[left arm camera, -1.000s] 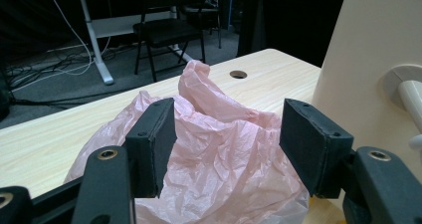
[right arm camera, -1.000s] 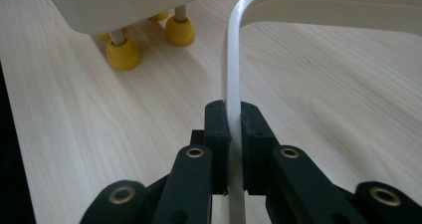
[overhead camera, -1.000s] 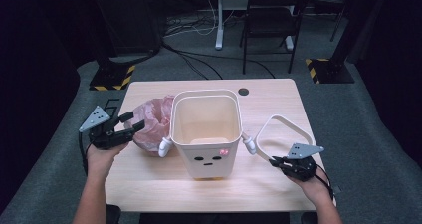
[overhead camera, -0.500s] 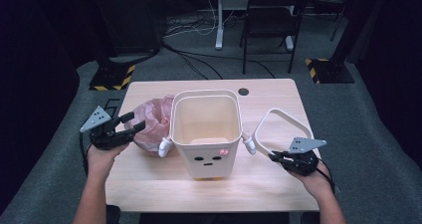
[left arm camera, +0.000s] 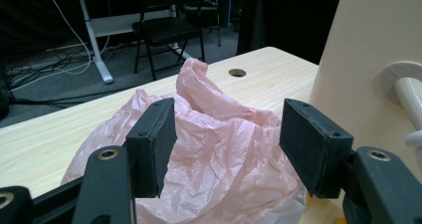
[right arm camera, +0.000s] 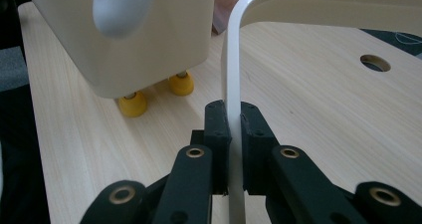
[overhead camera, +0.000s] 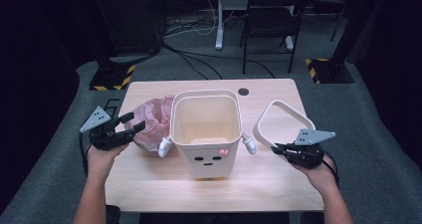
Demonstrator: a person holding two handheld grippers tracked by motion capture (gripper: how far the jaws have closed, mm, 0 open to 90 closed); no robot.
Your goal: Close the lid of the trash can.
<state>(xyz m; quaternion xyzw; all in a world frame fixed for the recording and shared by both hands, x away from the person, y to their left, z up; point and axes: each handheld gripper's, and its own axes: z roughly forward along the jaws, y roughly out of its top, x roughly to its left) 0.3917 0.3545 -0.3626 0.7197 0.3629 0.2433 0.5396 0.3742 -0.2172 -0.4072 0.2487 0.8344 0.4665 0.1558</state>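
Pale wooden table (overhead camera: 149,184), dark room.

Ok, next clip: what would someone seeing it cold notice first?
Probably the cream plastic bin with a little face, arms and yellow feet, standing mid-table on the pale wooden table. To its right, the right claw is clamped on a white rounded-rectangle plastic ring, held tilted off the tabletop. On the bin's left lies a crumpled pink plastic bag, with the left claw open in front of it.
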